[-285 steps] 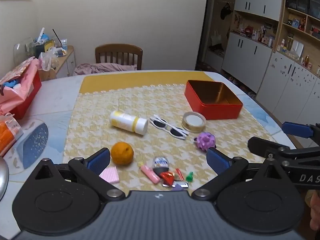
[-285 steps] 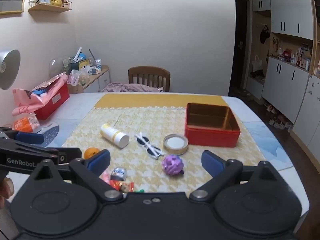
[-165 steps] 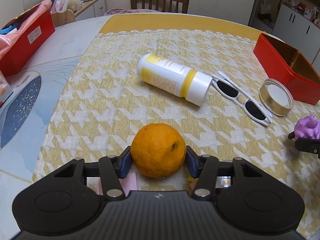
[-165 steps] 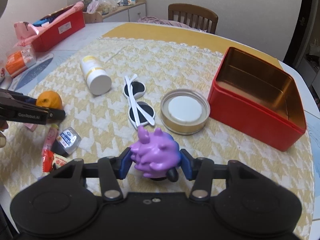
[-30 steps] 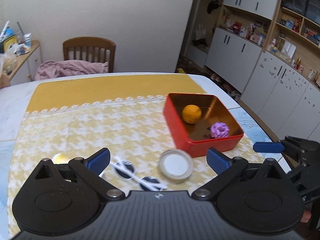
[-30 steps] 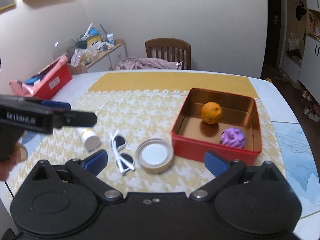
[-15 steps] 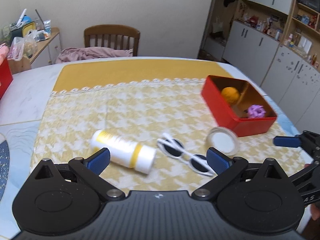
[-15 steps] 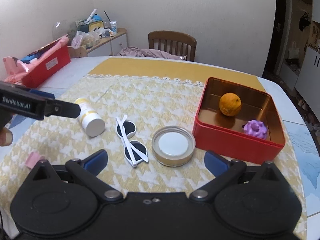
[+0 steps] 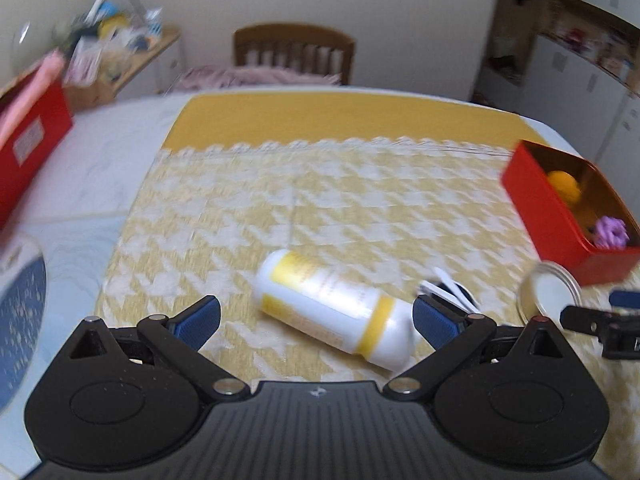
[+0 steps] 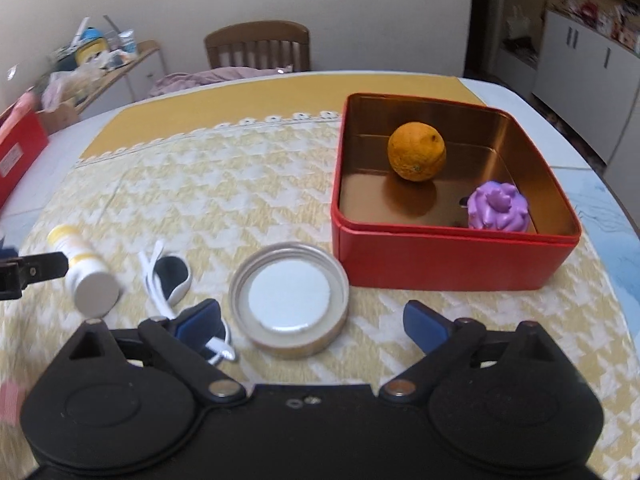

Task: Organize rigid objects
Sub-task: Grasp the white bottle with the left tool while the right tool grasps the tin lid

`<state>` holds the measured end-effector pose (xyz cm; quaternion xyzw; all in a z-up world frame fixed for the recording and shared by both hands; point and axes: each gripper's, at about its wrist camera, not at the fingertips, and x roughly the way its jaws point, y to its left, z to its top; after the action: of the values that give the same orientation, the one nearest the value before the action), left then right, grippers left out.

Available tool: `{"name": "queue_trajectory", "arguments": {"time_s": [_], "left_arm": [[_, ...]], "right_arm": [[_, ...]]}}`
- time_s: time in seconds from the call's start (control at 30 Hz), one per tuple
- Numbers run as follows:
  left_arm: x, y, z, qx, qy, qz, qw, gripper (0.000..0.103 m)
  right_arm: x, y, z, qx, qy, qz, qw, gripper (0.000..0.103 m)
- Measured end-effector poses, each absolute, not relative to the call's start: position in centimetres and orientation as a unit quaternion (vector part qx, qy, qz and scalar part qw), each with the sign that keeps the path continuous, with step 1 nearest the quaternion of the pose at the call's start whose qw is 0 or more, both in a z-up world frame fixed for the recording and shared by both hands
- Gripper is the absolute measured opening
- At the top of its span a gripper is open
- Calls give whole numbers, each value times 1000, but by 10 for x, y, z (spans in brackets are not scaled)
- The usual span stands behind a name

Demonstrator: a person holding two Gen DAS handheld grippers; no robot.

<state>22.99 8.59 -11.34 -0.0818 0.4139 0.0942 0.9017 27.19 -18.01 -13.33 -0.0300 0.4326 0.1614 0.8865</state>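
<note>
A white and yellow bottle [image 9: 336, 306] lies on its side on the checked cloth, between the wide-apart fingers of my left gripper [image 9: 316, 320], which is open and not touching it. In the right wrist view a round metal lid [image 10: 289, 298] lies just ahead of my right gripper [image 10: 312, 322]; its jaws are closing but stand wide, and no pad touches the lid. White sunglasses [image 10: 170, 280] lie left of the lid, partly under the left finger. The red tin [image 10: 448, 256] holds an orange [image 10: 417, 157] and a purple toy [image 10: 498, 207].
A wooden chair [image 10: 258, 46] stands at the table's far side. A red box [image 9: 28, 140] sits far left on the table, and a cluttered side table [image 10: 96, 58] stands beyond it. Cabinets [image 10: 580, 52] line the right wall.
Both grippers have come down and closer to the table. The bottle now lies between the left fingers, and the lid sits nearer the right gripper. The left view is blurred by motion.
</note>
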Motion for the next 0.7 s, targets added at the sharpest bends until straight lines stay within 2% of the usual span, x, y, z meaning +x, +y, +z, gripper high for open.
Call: {"name": "queue_trajectory", "arguments": {"time_s": [0.17, 0.6, 0.67, 0.7], "left_arm": [[247, 98, -121, -154, 448, 111, 874, 103], [272, 92, -134, -162, 469, 171, 851, 102], [272, 92, -135, -172, 470, 172, 849, 98], [271, 93, -136, -184, 469, 170, 847, 92]], "right_arm": [[286, -174, -141, -13, 449, 143, 882, 91], [302, -148, -154, -3, 486, 106, 867, 92], [302, -147, -157, -7, 490, 98, 866, 92], [302, -146, -158, -6, 491, 95, 866, 91]]}}
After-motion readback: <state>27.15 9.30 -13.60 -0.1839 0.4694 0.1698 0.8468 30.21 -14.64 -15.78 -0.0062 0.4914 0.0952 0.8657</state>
